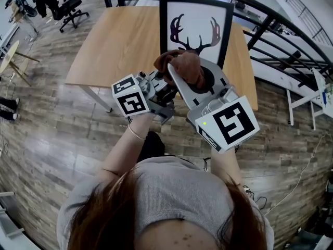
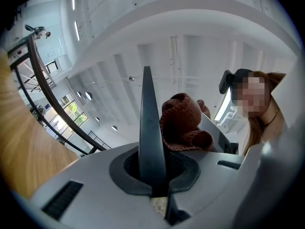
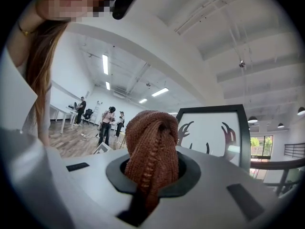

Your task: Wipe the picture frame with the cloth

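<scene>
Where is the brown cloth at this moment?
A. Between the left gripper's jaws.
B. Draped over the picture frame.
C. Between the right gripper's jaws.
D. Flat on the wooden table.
C: the right gripper view shows the cloth bunched between the jaws of the right gripper; the left gripper is shut on nothing.

Wooden table [image 1: 119, 46], plank floor [image 1: 47, 139]

A rust-brown knitted cloth [image 3: 153, 156] was held bunched into a thick wad, clamped between the jaws of the right gripper [image 3: 151, 128], with its folds bulging up past the tips. The picture frame [image 1: 196, 27], black-edged with a black antler silhouette on white, was stood upright beyond that gripper's tips, slightly to their right, apart from the cloth.
</scene>
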